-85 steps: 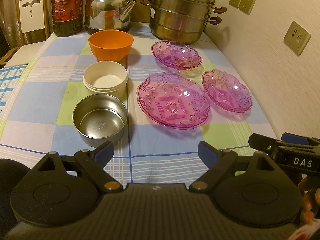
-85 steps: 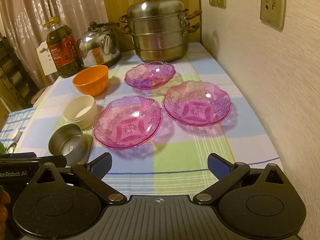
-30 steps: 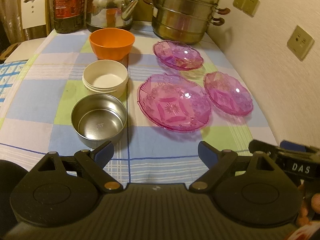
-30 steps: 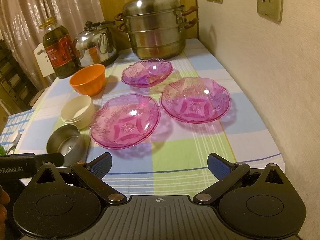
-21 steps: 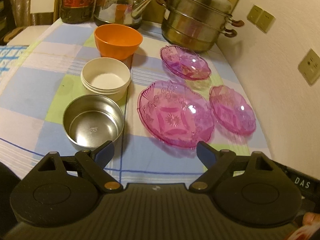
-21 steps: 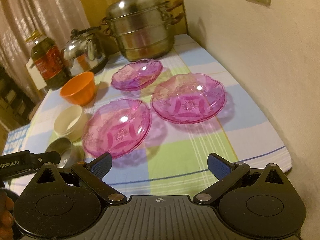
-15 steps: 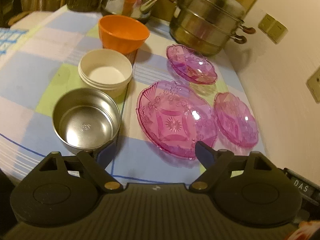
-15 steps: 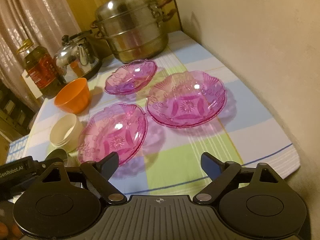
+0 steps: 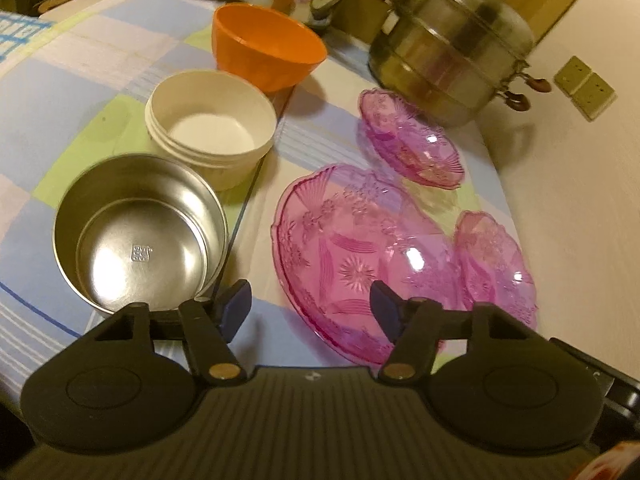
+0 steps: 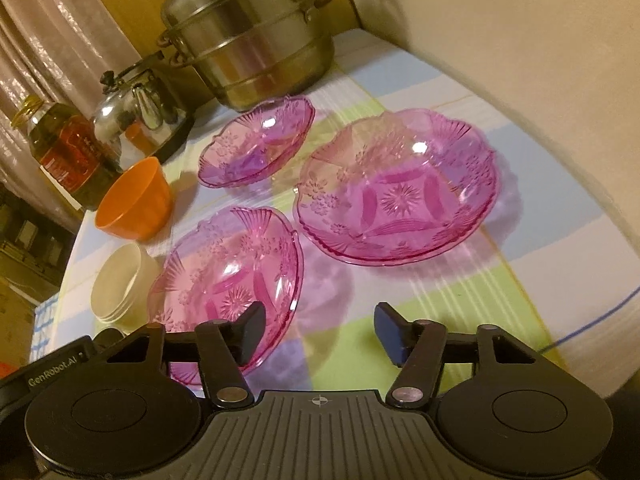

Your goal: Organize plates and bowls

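Three pink glass plates lie on the checked cloth: a near one (image 9: 360,256) (image 10: 228,276), a right one (image 9: 496,264) (image 10: 400,192) and a far one (image 9: 408,136) (image 10: 256,140). Left of them a steel bowl (image 9: 136,236), a white bowl (image 9: 212,120) (image 10: 120,284) and an orange bowl (image 9: 268,52) (image 10: 136,200) stand in a row. My left gripper (image 9: 310,308) hangs low between the steel bowl and the near plate, jaws closing, pressing on nothing. My right gripper (image 10: 320,332) hovers by the near plate's right rim, jaws closing over bare cloth.
A steel steamer pot (image 10: 248,36) (image 9: 452,48), a kettle (image 10: 140,116) and an oil bottle (image 10: 68,152) stand at the back. The wall (image 10: 520,40) runs along the table's right side, with sockets (image 9: 584,88). The table's near right edge (image 10: 592,336) is close.
Both grippers have come forward and down toward the dishes and rolled, so the scene now looks tilted. The jaws of both have narrowed from wide open.
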`<state>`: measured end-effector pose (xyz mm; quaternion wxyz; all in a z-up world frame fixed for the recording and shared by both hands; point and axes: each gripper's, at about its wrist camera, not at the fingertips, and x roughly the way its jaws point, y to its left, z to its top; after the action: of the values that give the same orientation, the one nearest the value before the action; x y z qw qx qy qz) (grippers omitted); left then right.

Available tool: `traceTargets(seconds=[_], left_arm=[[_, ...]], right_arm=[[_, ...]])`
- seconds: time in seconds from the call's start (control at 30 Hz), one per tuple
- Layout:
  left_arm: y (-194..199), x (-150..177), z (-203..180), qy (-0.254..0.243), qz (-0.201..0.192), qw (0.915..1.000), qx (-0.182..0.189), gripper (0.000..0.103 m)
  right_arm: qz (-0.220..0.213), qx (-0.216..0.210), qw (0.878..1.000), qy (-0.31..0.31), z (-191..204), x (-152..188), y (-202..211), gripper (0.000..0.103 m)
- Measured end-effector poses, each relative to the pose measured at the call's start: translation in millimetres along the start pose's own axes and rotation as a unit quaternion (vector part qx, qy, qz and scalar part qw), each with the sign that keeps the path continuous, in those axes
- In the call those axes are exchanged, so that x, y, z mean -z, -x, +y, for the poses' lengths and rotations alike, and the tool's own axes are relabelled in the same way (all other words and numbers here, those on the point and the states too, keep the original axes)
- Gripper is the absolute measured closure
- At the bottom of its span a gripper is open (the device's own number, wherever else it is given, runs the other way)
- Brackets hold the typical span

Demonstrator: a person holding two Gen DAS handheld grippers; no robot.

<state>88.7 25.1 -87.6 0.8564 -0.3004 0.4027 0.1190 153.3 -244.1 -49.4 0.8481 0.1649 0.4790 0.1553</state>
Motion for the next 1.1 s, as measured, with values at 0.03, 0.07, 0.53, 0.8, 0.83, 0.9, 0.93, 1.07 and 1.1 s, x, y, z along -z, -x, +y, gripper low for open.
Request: traceTargets(seconds=[0.03, 0.07, 0.53, 0.8, 0.83, 0.9, 0.93, 1.07, 1.1], left_arm=[[-4, 0, 1, 0.004, 0.003, 1.0000, -0.002, 0.046], [-8, -1, 2, 0.007, 0.005, 1.0000, -0.004, 0.049], [-27, -4, 7, 0.022, -0.010, 0.9996, -0.018, 0.078], [-29, -3, 7, 0.017, -0.008, 0.9997, -0.014, 0.090], [-28, -3, 7, 0.017, -0.008, 0.9997, -0.015, 0.090], [-27, -3, 7, 0.017, -0.009, 0.9997, -0.015, 0.091], [-26, -3, 8, 0.016, -0.010, 0.9997, -0.015, 0.091], [-20, -4, 7, 0.010, -0.015, 0.9997, -0.014, 0.092], [-18, -4, 7, 0.008, -0.015, 0.9998, -0.014, 0.092]], right_arm=[[0.001, 0.000, 1.000, -0.002, 0, -1, -3, 0.045], [0.003, 0.000, 1.000, -0.003, 0, -2, -7, 0.046], [0.027, -0.009, 0.999, -0.017, 6, -5, -44, 0.073], [0.032, -0.008, 0.999, -0.009, 9, -3, -47, 0.093], [0.033, -0.008, 0.999, -0.004, 10, -3, -47, 0.094], [0.032, -0.005, 0.999, 0.001, 13, -2, -46, 0.094], [0.031, -0.005, 0.999, 0.001, 13, -2, -45, 0.094], [0.028, -0.010, 1.000, 0.005, 17, -3, -40, 0.094], [0.026, -0.011, 1.000, 0.006, 18, -3, -39, 0.094]])
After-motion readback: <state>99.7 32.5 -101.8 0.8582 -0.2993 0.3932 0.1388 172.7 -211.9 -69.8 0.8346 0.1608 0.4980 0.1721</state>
